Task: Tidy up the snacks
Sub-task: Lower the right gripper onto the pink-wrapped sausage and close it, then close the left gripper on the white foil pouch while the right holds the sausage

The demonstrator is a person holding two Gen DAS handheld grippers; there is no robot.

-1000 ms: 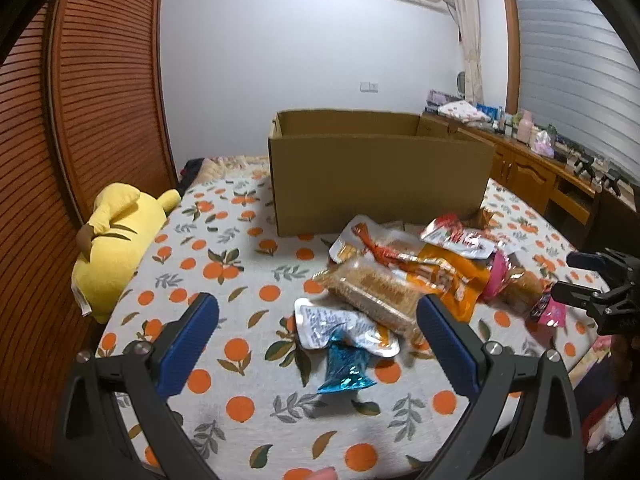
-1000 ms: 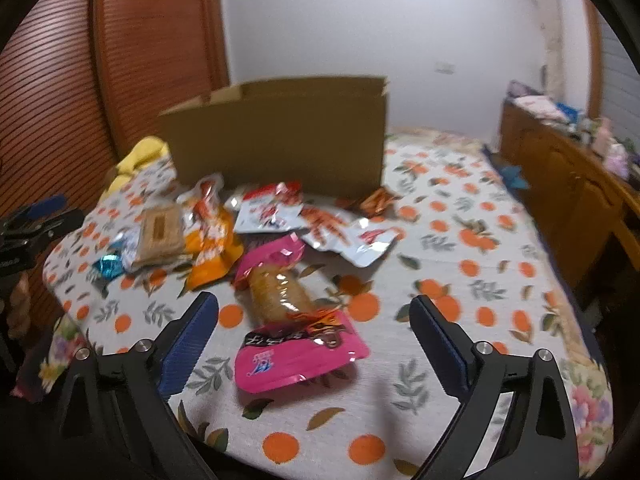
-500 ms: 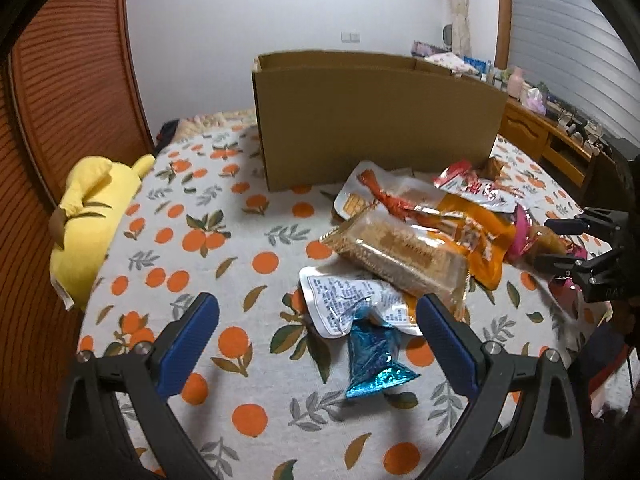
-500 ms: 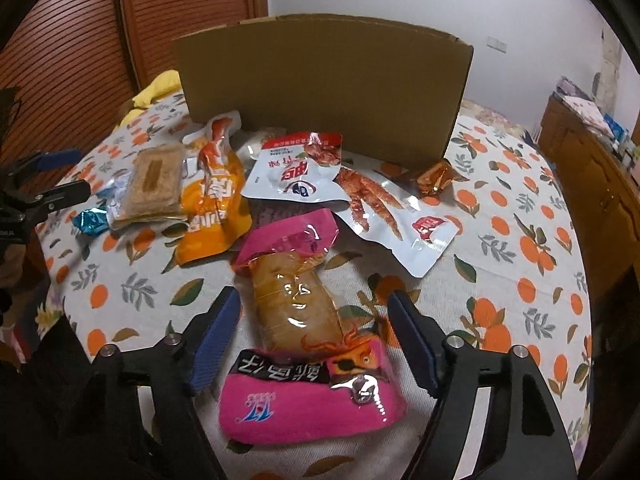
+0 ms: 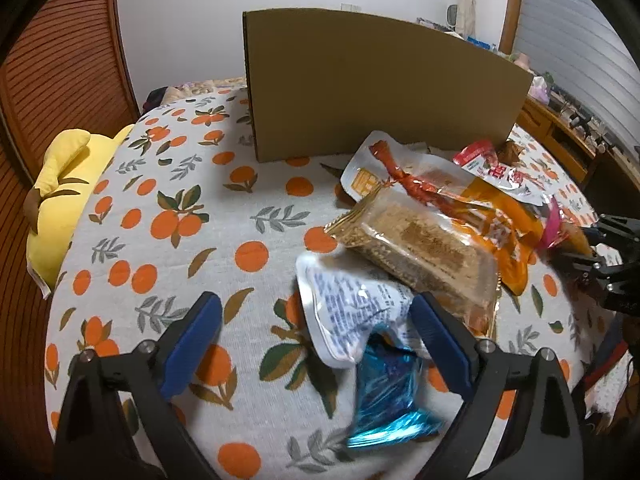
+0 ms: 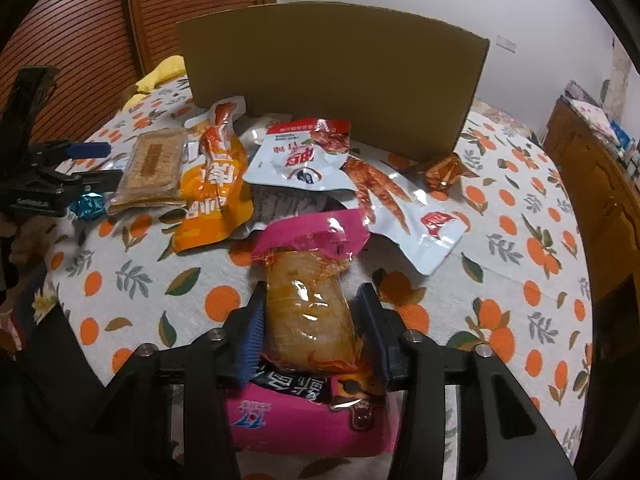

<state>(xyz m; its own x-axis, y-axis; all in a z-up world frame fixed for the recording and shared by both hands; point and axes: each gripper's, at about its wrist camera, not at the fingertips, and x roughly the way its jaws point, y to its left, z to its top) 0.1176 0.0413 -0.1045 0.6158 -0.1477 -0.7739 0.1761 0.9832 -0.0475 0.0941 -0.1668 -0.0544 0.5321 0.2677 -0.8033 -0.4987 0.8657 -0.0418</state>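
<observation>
The right gripper (image 6: 310,330) jaws are closing around the pink snack pack (image 6: 308,312); left gripper (image 5: 316,340) jaws gape over the blue wrapper (image 5: 386,396); the cardboard box's (image 6: 332,68) inside is hidden.

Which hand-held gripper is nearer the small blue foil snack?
Left. The left hand-held gripper straddles the blue foil snack, jaws open around it. The right hand-held gripper is across the snack pile, jaws closing around the pink-wrapped snack.

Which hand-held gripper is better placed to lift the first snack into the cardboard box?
Right. The right hand-held gripper is closing around the pink-wrapped snack, which lies between its fingers. The left hand-held gripper stands open above the white pouch, gripping nothing.
</observation>
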